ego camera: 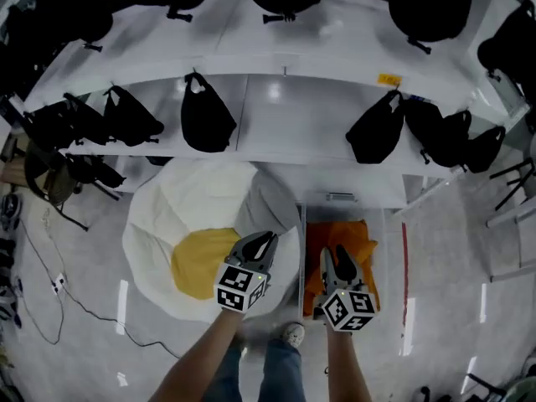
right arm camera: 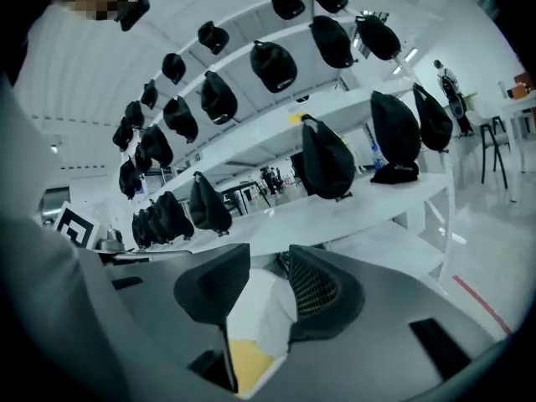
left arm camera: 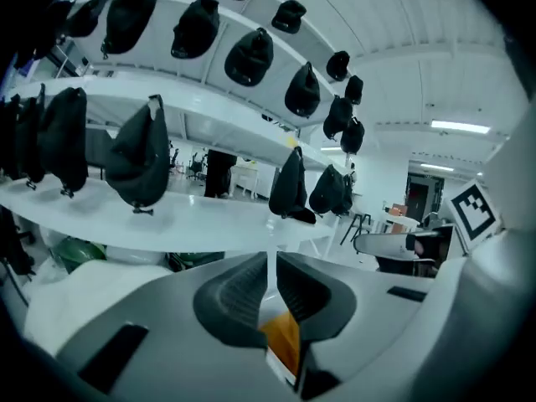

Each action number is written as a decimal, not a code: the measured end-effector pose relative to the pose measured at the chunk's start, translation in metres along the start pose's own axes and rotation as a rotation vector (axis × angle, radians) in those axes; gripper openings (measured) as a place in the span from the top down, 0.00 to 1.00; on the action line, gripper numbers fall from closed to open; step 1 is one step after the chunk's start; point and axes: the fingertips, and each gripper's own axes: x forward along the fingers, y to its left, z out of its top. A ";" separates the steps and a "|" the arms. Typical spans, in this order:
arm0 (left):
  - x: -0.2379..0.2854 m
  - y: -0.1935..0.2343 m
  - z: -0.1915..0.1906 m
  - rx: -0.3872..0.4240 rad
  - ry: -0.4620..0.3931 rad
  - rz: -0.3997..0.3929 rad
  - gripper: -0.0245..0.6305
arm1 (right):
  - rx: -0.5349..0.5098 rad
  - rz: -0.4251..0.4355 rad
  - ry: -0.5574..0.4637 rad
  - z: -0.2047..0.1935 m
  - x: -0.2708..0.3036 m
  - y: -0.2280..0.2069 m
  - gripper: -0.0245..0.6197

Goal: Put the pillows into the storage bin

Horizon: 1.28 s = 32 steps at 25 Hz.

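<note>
A big white fried-egg pillow (ego camera: 197, 208) with a yellow yolk (ego camera: 194, 265) lies on the floor at the left. To its right stands a clear storage bin (ego camera: 302, 254) with an orange pillow (ego camera: 358, 239) inside. My left gripper (ego camera: 265, 241) hangs high over the egg pillow's right edge, its jaws together with nothing in them (left arm camera: 270, 262). The orange pillow (left arm camera: 283, 335) shows below it. Above the bin, my right gripper (ego camera: 340, 256) holds its jaws a little apart and empty (right arm camera: 268, 266). The egg pillow (right arm camera: 255, 316) shows through that gap.
White shelves (ego camera: 276, 99) run across the back, with black bags (ego camera: 207, 115) hanging from them. Black gear and cables (ego camera: 50, 283) lie on the floor at the left. A red line (ego camera: 404, 258) runs right of the bin. The person's shoe (ego camera: 292, 335) is below.
</note>
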 end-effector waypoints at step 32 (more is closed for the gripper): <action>-0.266 0.089 0.175 0.004 -0.292 0.185 0.93 | -0.206 0.210 -0.185 0.137 -0.071 0.257 0.96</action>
